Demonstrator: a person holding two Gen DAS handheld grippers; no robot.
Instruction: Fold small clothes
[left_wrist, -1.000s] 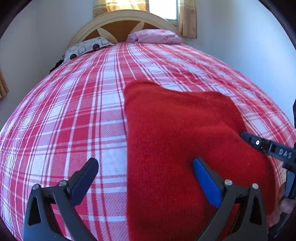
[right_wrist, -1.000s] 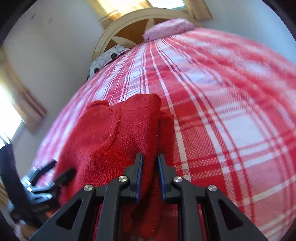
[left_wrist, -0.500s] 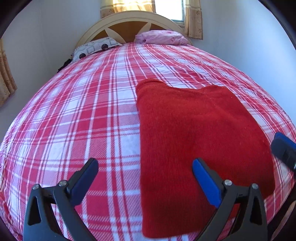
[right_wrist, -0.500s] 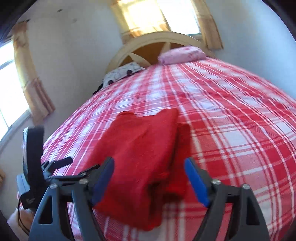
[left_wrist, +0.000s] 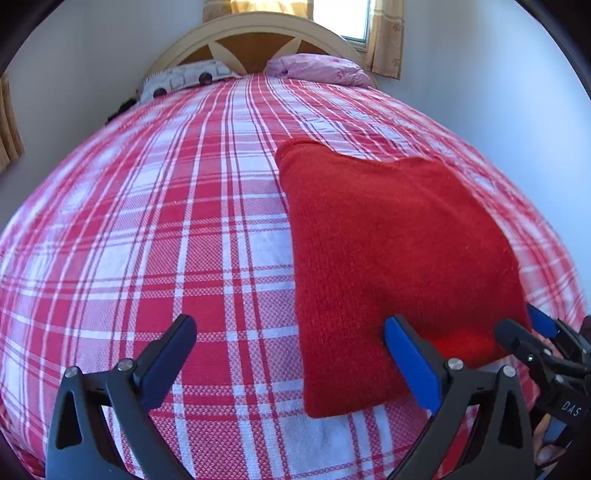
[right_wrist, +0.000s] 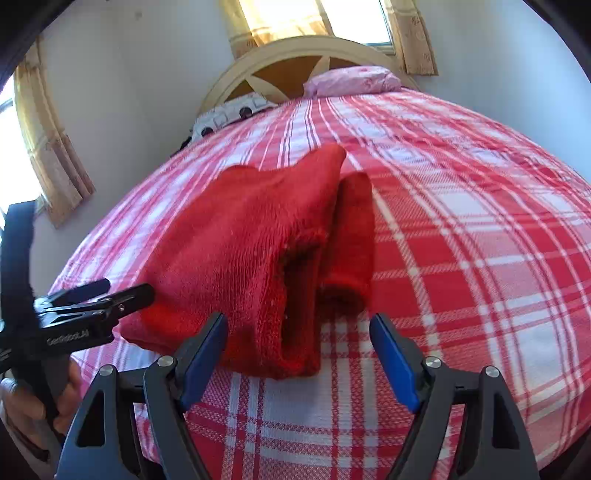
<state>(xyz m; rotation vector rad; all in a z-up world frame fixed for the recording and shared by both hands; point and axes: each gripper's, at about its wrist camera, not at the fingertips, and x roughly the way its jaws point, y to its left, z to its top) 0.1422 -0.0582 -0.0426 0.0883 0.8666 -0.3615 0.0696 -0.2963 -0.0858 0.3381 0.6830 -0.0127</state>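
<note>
A red knitted garment (left_wrist: 388, 258) lies folded on the red-and-white plaid bed sheet (left_wrist: 147, 221). My left gripper (left_wrist: 290, 326) hovers open over the garment's near left edge, one finger above the sheet and the other above the knit, touching nothing. My right gripper (right_wrist: 299, 321) is open just short of the garment's (right_wrist: 240, 251) near end, where the folded layers gape; nothing sits between its pads. Each gripper shows in the other's view: the right gripper (left_wrist: 519, 319) at the garment's near right corner, the left gripper (right_wrist: 125, 287) at its left side.
A cream headboard (left_wrist: 258, 33) stands at the far end of the bed, with a spotted pillow (left_wrist: 184, 77) and a pink pillow (left_wrist: 321, 68). White walls flank the bed; curtains (right_wrist: 55, 158) hang on the left. A hand (right_wrist: 22, 402) holds the left gripper.
My right gripper, shut on the garment's edge a second ago, has opened, let go and drawn back. The left gripper has also pulled back. The garment now lies flat.
</note>
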